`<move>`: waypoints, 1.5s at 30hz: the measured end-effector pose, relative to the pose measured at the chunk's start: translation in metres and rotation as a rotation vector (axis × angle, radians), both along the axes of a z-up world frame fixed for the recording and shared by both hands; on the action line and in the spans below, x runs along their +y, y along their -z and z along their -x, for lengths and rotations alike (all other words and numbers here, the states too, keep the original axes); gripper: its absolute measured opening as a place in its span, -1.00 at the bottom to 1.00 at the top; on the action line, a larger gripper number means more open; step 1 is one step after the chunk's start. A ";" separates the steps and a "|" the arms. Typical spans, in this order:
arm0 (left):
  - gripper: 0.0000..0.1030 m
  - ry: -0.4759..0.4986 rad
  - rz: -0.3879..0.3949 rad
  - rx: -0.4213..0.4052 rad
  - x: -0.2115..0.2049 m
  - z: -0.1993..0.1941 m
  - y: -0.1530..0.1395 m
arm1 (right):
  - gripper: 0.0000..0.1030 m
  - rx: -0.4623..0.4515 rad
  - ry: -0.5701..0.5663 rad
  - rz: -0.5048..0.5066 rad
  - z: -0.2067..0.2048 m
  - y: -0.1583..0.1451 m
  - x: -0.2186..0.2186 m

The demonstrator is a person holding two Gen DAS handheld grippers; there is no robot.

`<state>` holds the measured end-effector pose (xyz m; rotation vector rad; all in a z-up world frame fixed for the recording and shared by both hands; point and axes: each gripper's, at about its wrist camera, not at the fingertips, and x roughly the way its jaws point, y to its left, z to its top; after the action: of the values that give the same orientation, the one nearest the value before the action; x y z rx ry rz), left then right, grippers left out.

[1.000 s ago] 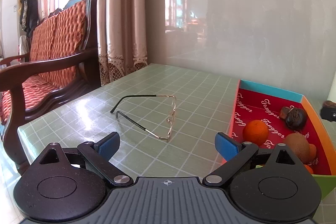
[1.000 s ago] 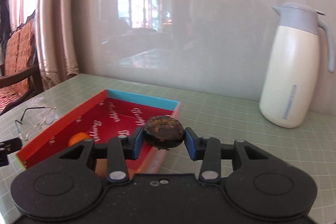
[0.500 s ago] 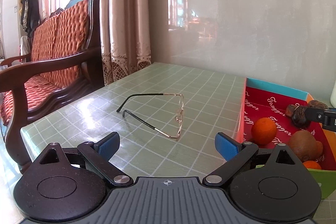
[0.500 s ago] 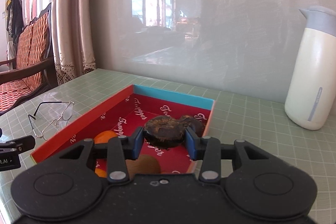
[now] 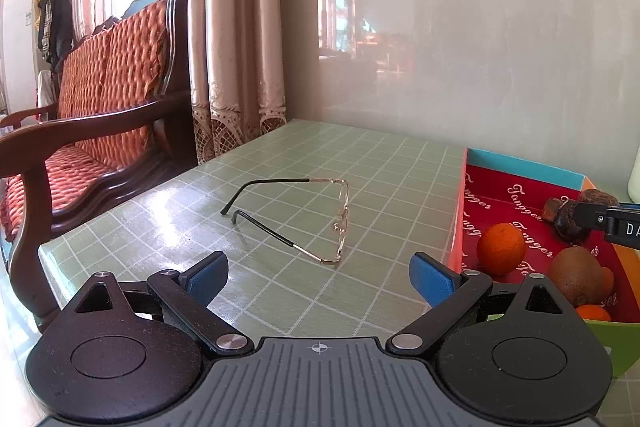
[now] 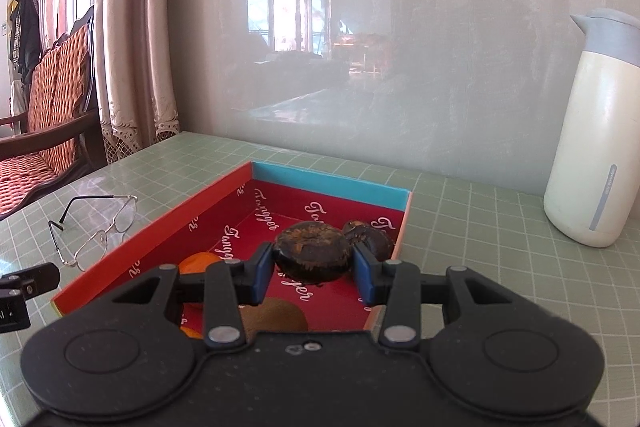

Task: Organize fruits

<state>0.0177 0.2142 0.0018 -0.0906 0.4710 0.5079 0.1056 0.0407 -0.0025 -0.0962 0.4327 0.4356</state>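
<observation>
The right gripper is clamped on a dark brown, wrinkled, round dried fruit, its blue pads pressing the fruit's left and right sides across the widest part. The fruit hangs above the red floor of the shallow cardboard box with red lining, white script lettering and a blue far wall, toward its far right corner. Just behind it lies a second dark wrinkled fruit, close enough that the two seem nearly touching, though the right finger hides the gap.

The held fruit looks light, with a hard, leathery skin; it should tolerate a firm pinch and is unlikely to slip, but its rounded shape could roll on release, so a low release seems wise.

Nearer in the box sit a round orange citrus fruit at the left and a fuzzy brown kiwi toward the right.

The left gripper stands wide open and empty above the green grid-patterned tabletop, left of the box. A pair of thin gold-rimmed spectacles lies ahead of it, and a white thermos jug with a pale blue lid stands at the far right.
</observation>
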 end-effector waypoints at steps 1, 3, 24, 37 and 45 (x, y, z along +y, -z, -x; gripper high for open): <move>0.87 0.001 -0.001 0.000 -0.001 0.000 0.000 | -0.21 0.003 -0.001 0.001 0.000 0.001 0.000; 0.87 0.003 -0.003 0.002 -0.002 -0.001 0.000 | -0.18 0.023 -0.014 0.015 -0.003 0.003 0.003; 1.00 0.075 0.033 -0.050 -0.049 -0.011 -0.019 | 0.55 -0.025 0.134 -0.063 0.009 -0.024 -0.093; 1.00 0.236 -0.027 -0.045 -0.147 0.007 -0.028 | 0.70 -0.054 0.169 -0.030 0.081 -0.027 -0.152; 1.00 0.284 -0.047 -0.053 -0.171 0.073 -0.036 | 0.71 -0.060 0.226 -0.054 0.147 -0.022 -0.183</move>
<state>-0.0553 0.0434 0.0383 0.0082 0.4120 0.2374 -0.0419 -0.1419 0.0199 -0.0074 0.3673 0.2209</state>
